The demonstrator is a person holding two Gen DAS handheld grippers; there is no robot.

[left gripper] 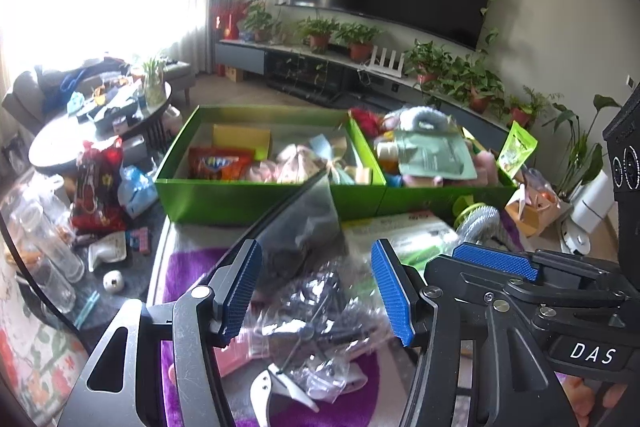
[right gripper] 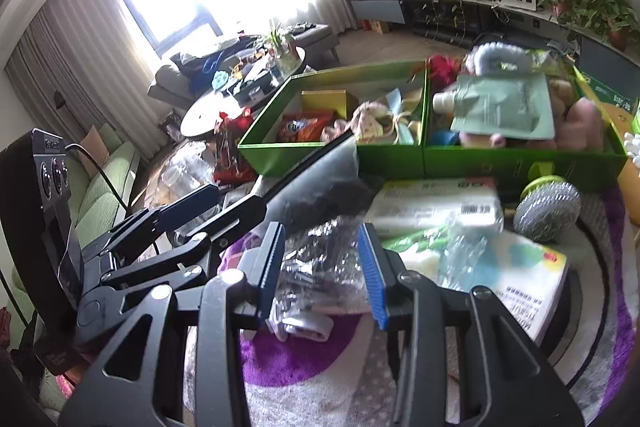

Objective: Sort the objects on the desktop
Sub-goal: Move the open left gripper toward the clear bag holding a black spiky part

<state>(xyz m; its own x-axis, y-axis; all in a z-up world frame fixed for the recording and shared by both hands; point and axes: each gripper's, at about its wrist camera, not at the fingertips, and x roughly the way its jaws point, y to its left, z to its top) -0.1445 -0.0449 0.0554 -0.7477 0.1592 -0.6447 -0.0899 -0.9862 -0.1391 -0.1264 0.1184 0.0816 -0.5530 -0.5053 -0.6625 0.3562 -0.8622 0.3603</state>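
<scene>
A crinkled clear bag point(left gripper: 312, 311) of small dark and metallic parts lies on the purple-patterned mat point(left gripper: 188, 275). My left gripper point(left gripper: 316, 255) hangs over it, open, with the blue pads point(left gripper: 240, 291) apart on either side of the bag. My right gripper point(right gripper: 320, 233) is close beside it on the right, also open, and straddles the same clear bag point(right gripper: 320, 267). A grey zip bag point(left gripper: 304, 223) leans just beyond. Behind stand two green boxes point(left gripper: 240, 201) point(left gripper: 444, 199), both holding sorted items.
A white-green packet point(right gripper: 436, 203), a steel scourer point(right gripper: 548, 211) and a tissue pack point(right gripper: 532, 287) lie to the right of the bag. White-handled pliers point(left gripper: 280, 391) lie near the front. Glass jars point(left gripper: 48, 251) and a red snack bag point(left gripper: 98, 187) crowd the left.
</scene>
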